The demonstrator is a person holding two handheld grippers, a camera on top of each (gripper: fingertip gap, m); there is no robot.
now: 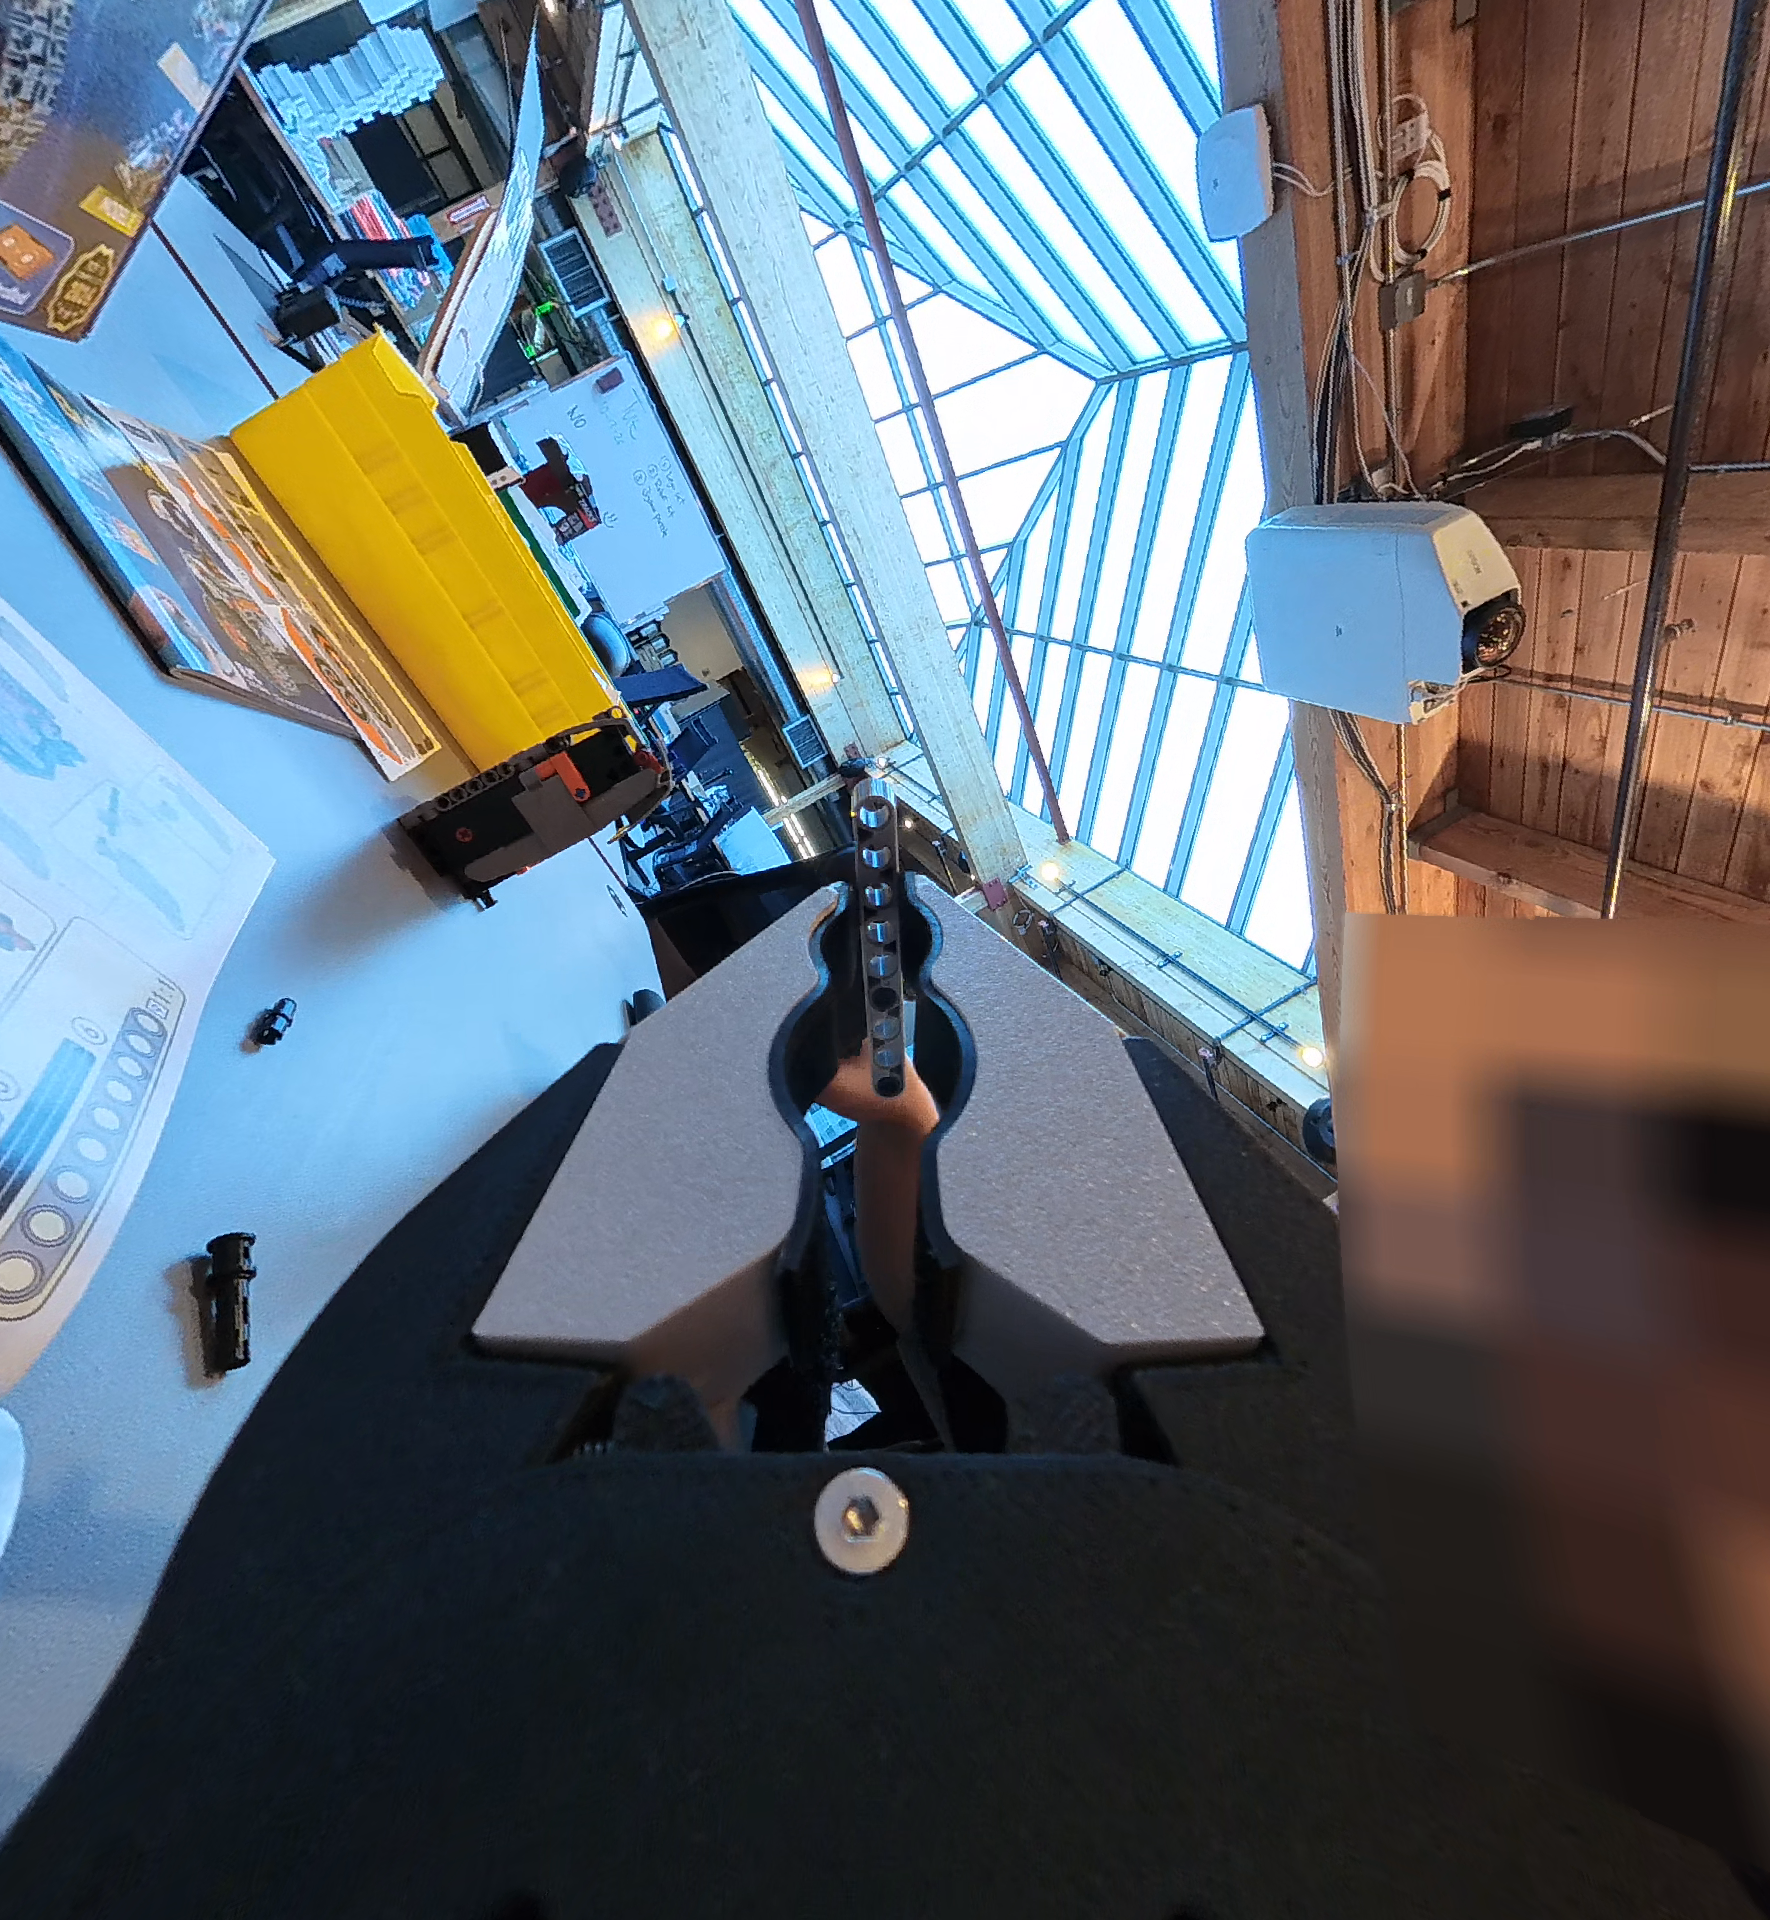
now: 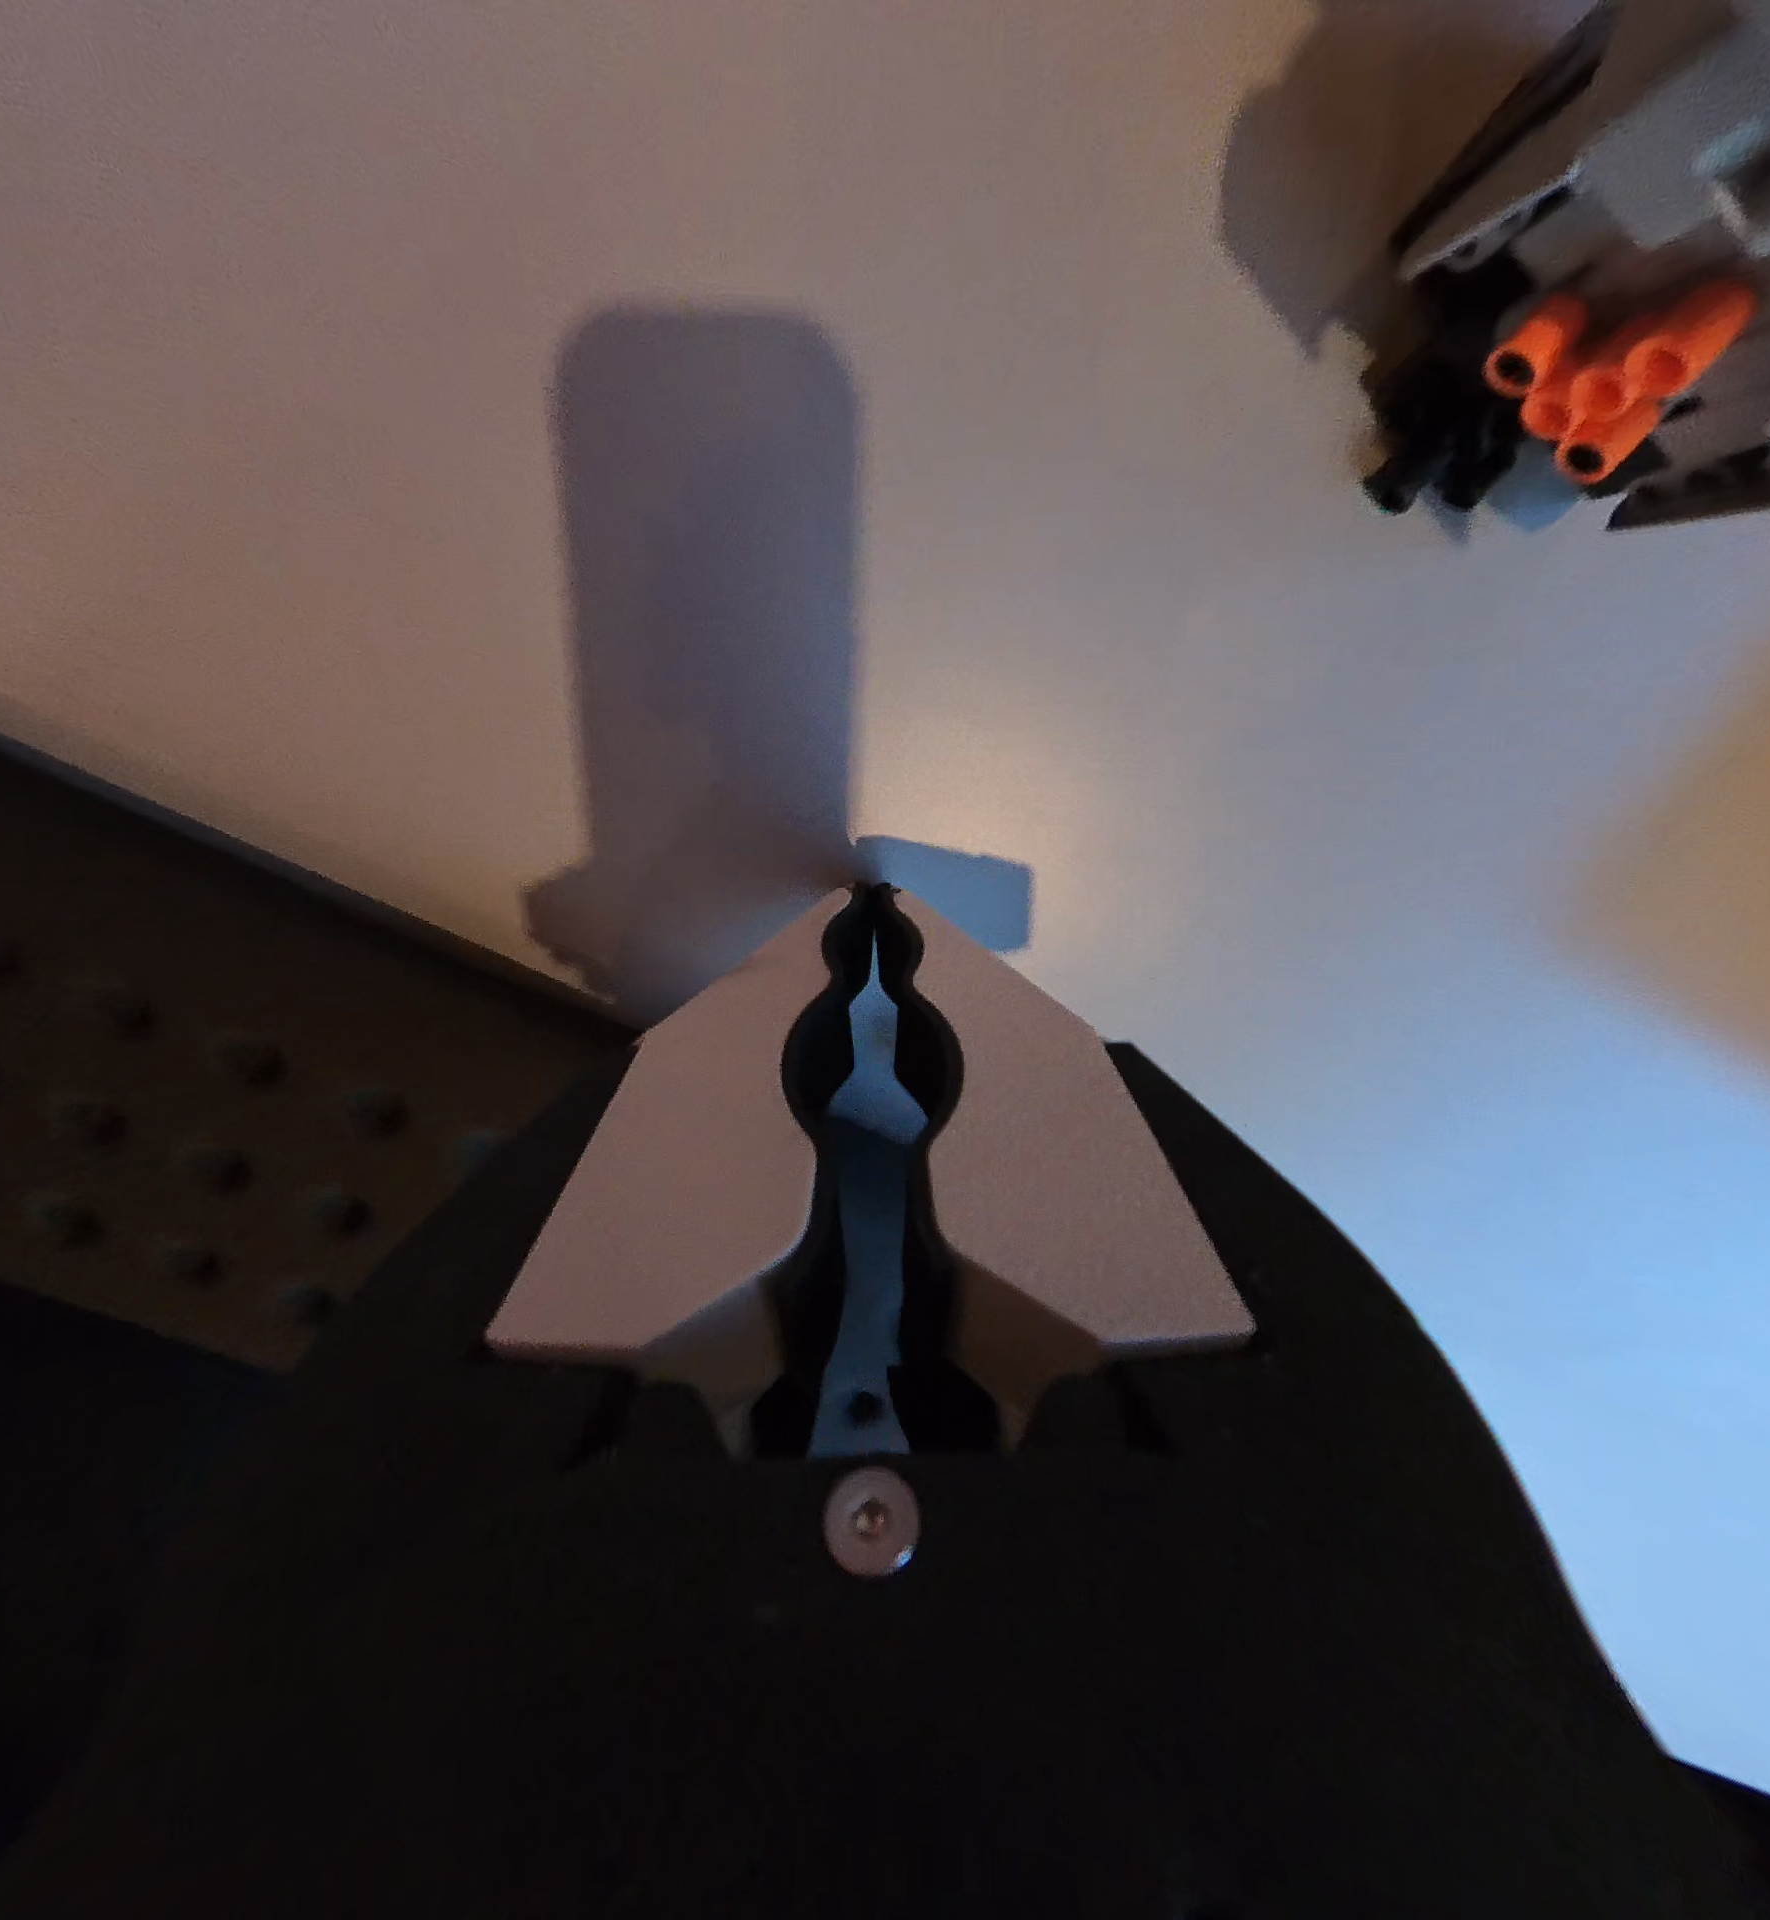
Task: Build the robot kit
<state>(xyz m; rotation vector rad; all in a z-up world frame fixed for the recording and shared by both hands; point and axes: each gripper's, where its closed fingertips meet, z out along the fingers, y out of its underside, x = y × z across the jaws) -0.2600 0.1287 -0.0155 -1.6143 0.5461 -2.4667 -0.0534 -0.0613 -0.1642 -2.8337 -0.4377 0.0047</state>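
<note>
My left gripper [image 1: 876, 906] is tilted up off the white table [image 1: 393, 1091] and is shut on a grey beam with a row of holes [image 1: 878, 935], which stands out past the tips. A hand [image 1: 886, 1164] shows through the gap behind the beam. Two black pins [image 1: 229, 1299] [image 1: 275, 1021] lie on the table to its left. My right gripper [image 2: 873, 906] is shut, tips together just above the table [image 2: 341, 312]. A tiny dark speck sits at its tips; I cannot tell what it is. A partly built grey, black and orange model [image 2: 1587, 384] lies at its upper right.
The model also shows in the left wrist view [image 1: 538, 821], next to a yellow bin [image 1: 424, 551]. An instruction sheet [image 1: 50, 935] and a printed box [image 1: 206, 582] lie on the left. A dark studded plate [image 2: 133, 1091] lies left of my right gripper. There is about 30 centimeters between the tips of the two grippers.
</note>
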